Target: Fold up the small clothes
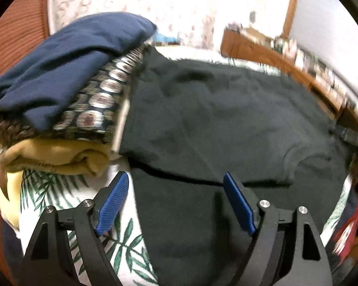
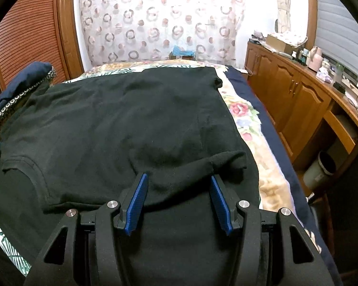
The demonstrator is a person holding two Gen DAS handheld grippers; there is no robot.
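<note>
I have the bed (image 2: 250,128) filling both views, its leaf-and-flower bedspread serving as my folding surface, with wooden cabinets (image 2: 296,100) running along its right side and a patterned curtain (image 2: 160,23) at the far end. Spread over most of the bedspread is the black T-shirt (image 2: 121,124), the piece I judge to be in hand now. It lies flat, and its long axis runs away from me toward the curtain, the far edge near the head of the bed and the near part passing under both cameras. A short sleeve (image 2: 229,162) lies at the near right, and the seam of the other sleeve curves at the near left, so I read the shoulders as nearest me and the hem as farthest, though the collar itself is out of sight.

At the left edge sits a stack of folded clothes (image 1: 59,100): a navy piece on top, a patterned one under it, a mustard one at the bottom. I take that to be the finished pile, kept off to the side so the shirt has room.

My left gripper (image 1: 174,183) hovers over the shirt's near left edge, where black cloth meets the leaf print, jaws spread wide with nothing between them. My right gripper (image 2: 177,183) sits low by the right sleeve, jaws about half apart. Cloth lies between them, yet the pads do not appear to pinch it, so I count it as holding nothing.
</note>
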